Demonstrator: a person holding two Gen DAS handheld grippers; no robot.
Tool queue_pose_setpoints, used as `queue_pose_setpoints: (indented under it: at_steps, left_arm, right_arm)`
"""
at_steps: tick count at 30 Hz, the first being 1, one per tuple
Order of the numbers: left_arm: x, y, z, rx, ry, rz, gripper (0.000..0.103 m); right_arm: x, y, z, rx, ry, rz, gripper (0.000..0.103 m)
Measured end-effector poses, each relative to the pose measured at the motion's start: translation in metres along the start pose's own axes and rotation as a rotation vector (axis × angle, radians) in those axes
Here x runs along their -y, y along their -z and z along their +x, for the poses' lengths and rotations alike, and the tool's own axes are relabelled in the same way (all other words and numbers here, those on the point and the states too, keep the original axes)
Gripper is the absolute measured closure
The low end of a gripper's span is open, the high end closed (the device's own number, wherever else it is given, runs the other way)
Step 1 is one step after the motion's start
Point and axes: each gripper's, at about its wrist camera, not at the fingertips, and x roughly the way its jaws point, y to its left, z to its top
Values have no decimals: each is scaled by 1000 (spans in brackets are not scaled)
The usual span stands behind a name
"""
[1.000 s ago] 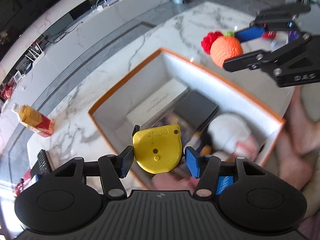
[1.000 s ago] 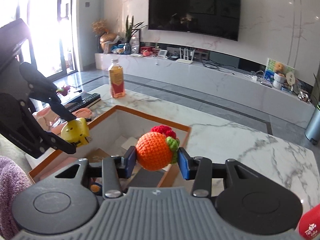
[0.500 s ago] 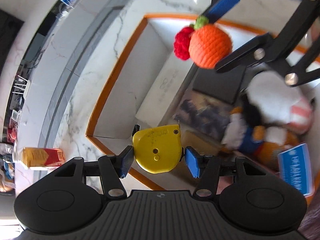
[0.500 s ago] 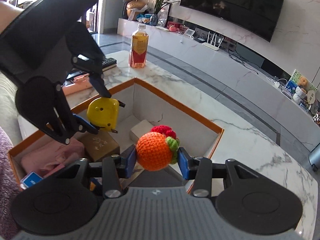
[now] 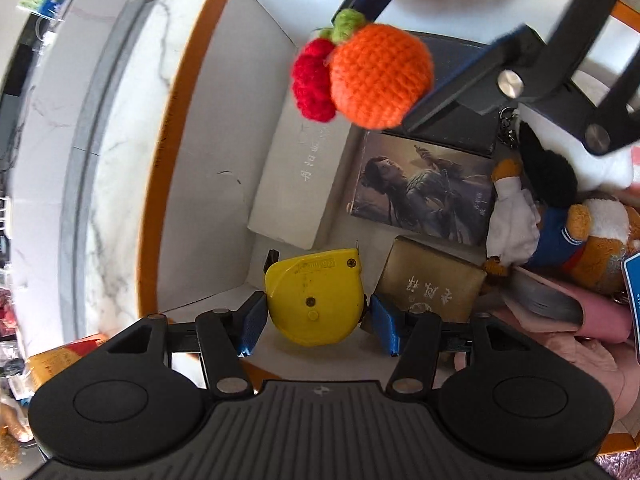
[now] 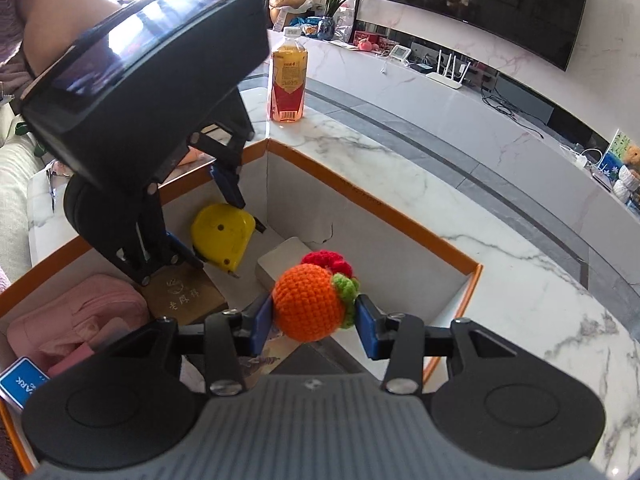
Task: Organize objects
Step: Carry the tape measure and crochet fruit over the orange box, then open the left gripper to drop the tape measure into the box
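My left gripper (image 5: pixel 315 318) is shut on a yellow tape measure (image 5: pixel 314 298) and holds it low inside the orange-rimmed white box (image 5: pixel 160 184), near its corner. It also shows in the right wrist view (image 6: pixel 222 236). My right gripper (image 6: pixel 314 320) is shut on an orange crocheted fruit (image 6: pixel 310 306) with a red piece and green leaf, held over the box's middle. The fruit also shows in the left wrist view (image 5: pixel 380 74).
The box holds a white carton (image 5: pixel 296 184), a picture book (image 5: pixel 424 188), a brown booklet (image 5: pixel 428 288), plush toys (image 5: pixel 560 208) and a pink pouch (image 6: pixel 76 320). A drink bottle (image 6: pixel 288 80) stands on the marble table (image 6: pixel 500 260) beyond the box.
Both grippers have moved down into the box with their objects. The tape measure is now near the box floor and the crocheted fruit is over the middle.
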Motion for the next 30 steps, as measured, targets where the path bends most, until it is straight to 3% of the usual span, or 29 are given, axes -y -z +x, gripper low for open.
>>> queue_pose_setpoints:
  at_steps: [10,18,20,22,25,30]
  left_arm:
    - [-19,4,7,-44,131,15,36]
    - [-20,19,5,-23,123,-28,37]
    - [-22,25,2,-2,104,-73,42]
    - [-27,31,1,15,101,-148,61]
    - [-32,38,1,23,93,-255,73]
    - [-16,41,5,17,30,-236,84]
  right_arm:
    - [2,5,0,-7,-8,24,56]
    - [-1,3,3,-20,-7,22,56]
    - [-1,4,3,-21,-8,30,56]
    - [-1,4,3,-23,-11,40,56]
    - [-4,3,3,-28,-12,43,56]
    - [-8,2,3,-31,-9,33,56]
